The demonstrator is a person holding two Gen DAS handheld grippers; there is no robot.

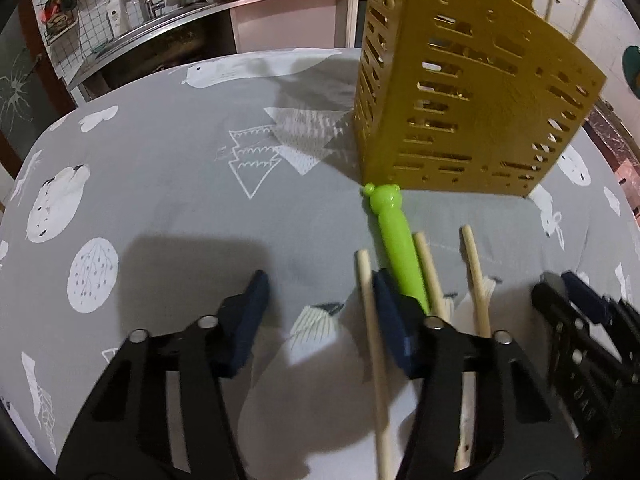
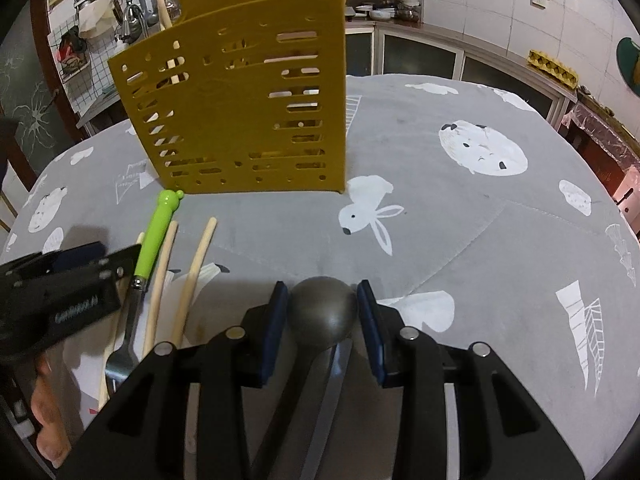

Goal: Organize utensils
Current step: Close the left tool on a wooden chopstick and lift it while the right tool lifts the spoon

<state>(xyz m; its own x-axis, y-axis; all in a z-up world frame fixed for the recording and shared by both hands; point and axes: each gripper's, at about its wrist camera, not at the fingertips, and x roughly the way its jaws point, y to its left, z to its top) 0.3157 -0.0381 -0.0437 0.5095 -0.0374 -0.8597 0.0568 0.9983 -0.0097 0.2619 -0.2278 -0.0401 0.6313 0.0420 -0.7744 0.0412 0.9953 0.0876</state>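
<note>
Flanking chopsticks (image 1: 374, 320) beside green-handled fork (image 1: 394, 240)

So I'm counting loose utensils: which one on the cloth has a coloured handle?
The fork with the bright green bear-head handle, beside the plain wooden chopsticks; the spoon is bare grey metal.

Three chopsticks (image 2: 192, 276) (loose), one fork (image 2: 150, 248)
</note>
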